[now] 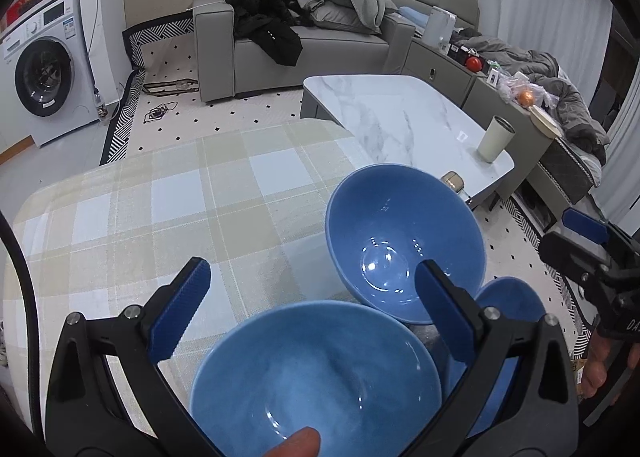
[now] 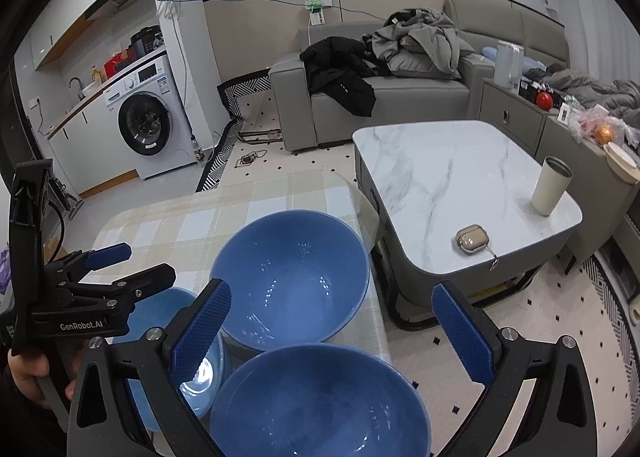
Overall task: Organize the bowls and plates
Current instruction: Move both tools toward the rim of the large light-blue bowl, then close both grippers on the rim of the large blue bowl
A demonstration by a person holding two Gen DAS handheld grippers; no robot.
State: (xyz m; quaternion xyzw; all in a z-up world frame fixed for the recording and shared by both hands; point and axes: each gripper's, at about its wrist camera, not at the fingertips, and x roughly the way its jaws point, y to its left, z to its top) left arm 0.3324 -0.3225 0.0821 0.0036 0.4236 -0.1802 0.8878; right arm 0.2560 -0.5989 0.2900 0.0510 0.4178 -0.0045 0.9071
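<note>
Bowls: three blue ones clustered at the near right corner of the plaid-cloth surface (image 1: 160, 193). Far bowl (image 1: 404, 241) sat upright at about 1 o'clock in the left wrist view, close to the surface's right edge. Near bowl (image 1: 316, 381) sat at 6 o'clock, filling the gap between the left tool's pads, rim just beside the far bowl's rim; contact between them not resolvable. Third piece, a smaller blue bowl (image 1: 508, 297), was at 4 o'clock, mostly hidden behind the left tool's right finger.

Left tool (image 1: 316, 313) was spread wide, pads on either side of the near bowl, not touching it as far as visible. A fingertip (image 1: 296, 445) poked in at the bottom edge.

Right tool (image 2: 332, 333) was also spread wide, hovering above the near bowl (image 2: 320, 401) with nothing gripped. In that view the far bowl (image 2: 290, 277) was at 12 o'clock from the near one, and the small bowl (image 2: 200, 373) at 9 o'clock, partly behind the right tool's left pad. The left tool (image 2: 128, 261) showed at 9 o'clock with a hand (image 2: 28, 373) on its grip.

Beyond the surface: a marble coffee table (image 2: 440, 177) at 2 o'clock carrying a cream tumbler (image 2: 551, 186) and a small earbud case (image 2: 472, 239).
</note>
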